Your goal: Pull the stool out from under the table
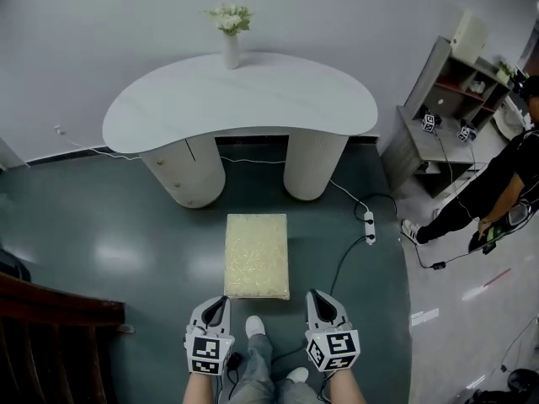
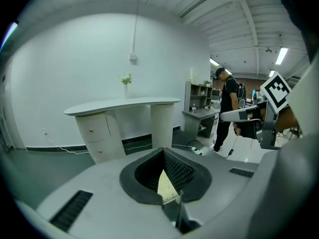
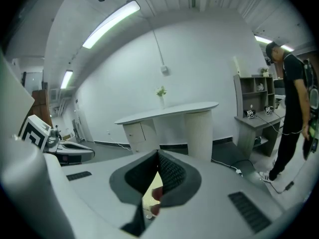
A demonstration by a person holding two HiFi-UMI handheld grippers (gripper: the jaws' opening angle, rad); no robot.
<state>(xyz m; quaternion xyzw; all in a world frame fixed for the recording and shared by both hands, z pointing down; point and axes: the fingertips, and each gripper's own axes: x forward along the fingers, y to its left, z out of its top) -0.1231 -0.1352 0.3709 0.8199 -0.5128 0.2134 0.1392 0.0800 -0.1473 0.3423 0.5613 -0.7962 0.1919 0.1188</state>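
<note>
The stool point(image 1: 257, 255), a low block with a cream fuzzy top, stands on the dark floor in front of the white table point(image 1: 278, 99), fully out from under its top. My left gripper point(image 1: 223, 301) is shut and empty, just off the stool's near left corner. My right gripper point(image 1: 313, 296) is also shut and empty, a little right of the near right corner. In the left gripper view the closed jaws point(image 2: 163, 153) show only a sliver of the stool point(image 2: 167, 185) below them. The right gripper view shows the same: closed jaws point(image 3: 157, 156) over a sliver of the stool point(image 3: 148, 190).
A vase of flowers point(image 1: 230, 32) stands at the table's back edge. A power strip point(image 1: 368, 225) and cables lie on the floor to the right. A grey shelf unit point(image 1: 438, 116) and a person point(image 1: 497, 192) are further right. Dark wooden furniture point(image 1: 50, 343) sits at the near left.
</note>
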